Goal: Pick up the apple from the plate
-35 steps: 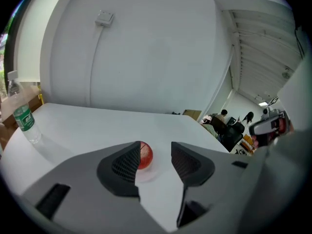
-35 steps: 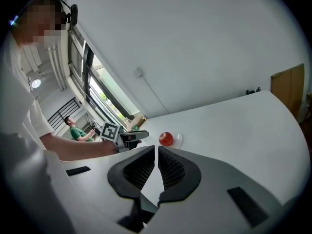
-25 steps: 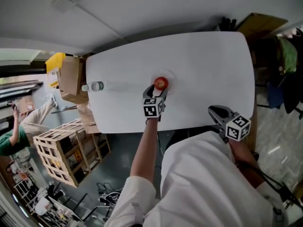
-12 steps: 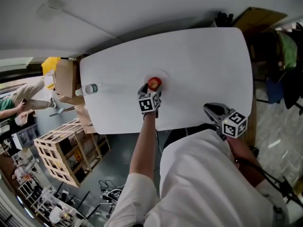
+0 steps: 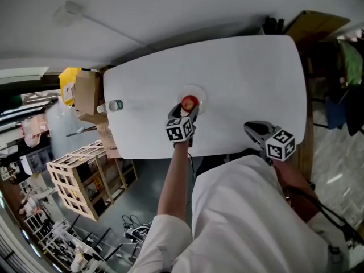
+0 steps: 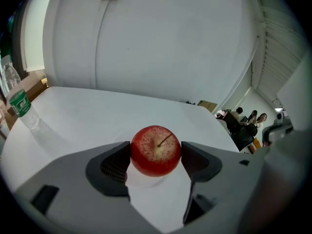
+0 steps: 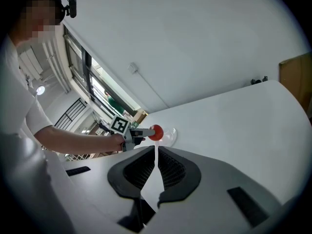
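A red apple sits over a small clear plate near the middle of the white table. My left gripper reaches it from the near side. In the left gripper view the apple fills the gap between the jaws and both pads touch its sides, with the plate just under it. I cannot tell whether the apple is off the plate. The right gripper view shows the apple at the left gripper's tip beside the plate. My right gripper hangs at the table's near edge, shut and empty.
A clear water bottle lies at the table's left end, also in the left gripper view. Cardboard boxes and wooden crates stand on the floor to the left. Dark clutter sits past the table's right end.
The left gripper stays round the apple with only small shifts. The right gripper has kept its place. A person on the floor at the left has gone out of view.
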Action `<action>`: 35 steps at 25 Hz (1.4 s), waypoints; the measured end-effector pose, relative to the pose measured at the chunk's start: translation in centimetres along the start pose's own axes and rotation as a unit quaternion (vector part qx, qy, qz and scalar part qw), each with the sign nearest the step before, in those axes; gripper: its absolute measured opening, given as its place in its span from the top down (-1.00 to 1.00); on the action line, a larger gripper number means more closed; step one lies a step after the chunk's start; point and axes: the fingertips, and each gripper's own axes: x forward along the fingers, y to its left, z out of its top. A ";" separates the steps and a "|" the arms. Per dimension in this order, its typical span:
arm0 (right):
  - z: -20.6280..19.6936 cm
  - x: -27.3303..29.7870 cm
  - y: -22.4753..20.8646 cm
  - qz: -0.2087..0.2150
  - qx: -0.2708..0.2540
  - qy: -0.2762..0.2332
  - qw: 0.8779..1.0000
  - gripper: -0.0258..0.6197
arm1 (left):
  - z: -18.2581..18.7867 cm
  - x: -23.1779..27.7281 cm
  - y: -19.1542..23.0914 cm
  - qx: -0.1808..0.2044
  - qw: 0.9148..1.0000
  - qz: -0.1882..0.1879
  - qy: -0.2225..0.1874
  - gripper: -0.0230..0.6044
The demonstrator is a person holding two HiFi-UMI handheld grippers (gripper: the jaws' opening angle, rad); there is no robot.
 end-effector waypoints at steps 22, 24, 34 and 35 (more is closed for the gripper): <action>-4.6 1.2 11.2 -0.072 0.002 -0.085 0.994 0.78 | -2.4 -19.0 -0.5 0.030 0.985 -0.138 -0.104 -0.12; -4.9 1.2 12.4 -0.077 -0.002 -0.093 0.993 0.78 | -2.8 -20.6 0.0 0.029 0.983 -0.143 -0.113 -0.12; -9.0 0.9 17.4 -0.099 0.004 -0.140 0.985 0.78 | -5.9 -26.2 2.1 0.031 0.976 -0.165 -0.137 -0.11; -9.3 0.5 17.6 -0.101 0.006 -0.146 0.984 0.78 | -6.2 -26.3 2.1 0.034 0.976 -0.168 -0.135 -0.11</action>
